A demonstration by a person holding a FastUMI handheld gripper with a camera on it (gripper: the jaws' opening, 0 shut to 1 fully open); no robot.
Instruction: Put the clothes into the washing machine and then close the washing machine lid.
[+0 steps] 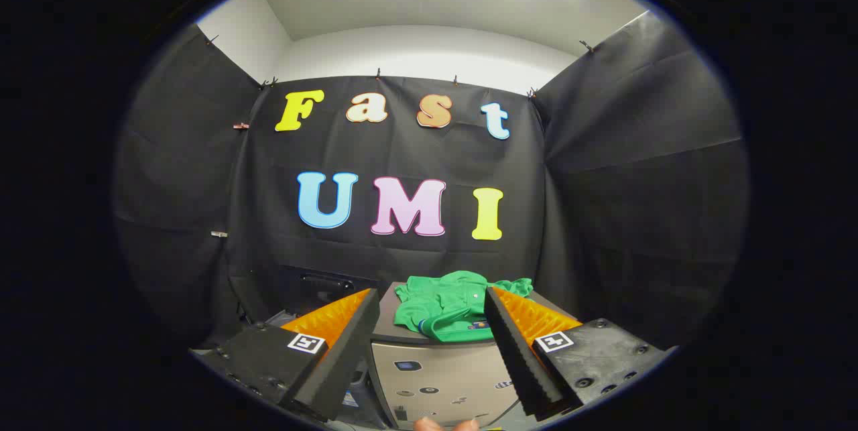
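- Tool (429, 340) is sitting with its fingers spread wide apart, gripping nothing.
- A fingertip or two of a person's hand (446, 424) is peeking in low between the fingers.
- Washing machine (436, 371) is standing just ahead of the tool, front panel facing it, lid down.
- Green clothes (446, 310) are lying crumpled on top of the machine, in the gap between the fingers, touching neither.

grey cabinet-like unit (429, 367) with dark flat top; crumpled green garment (448, 307) lies directly on top, beyond wide-open fingers of gripper (429, 340).
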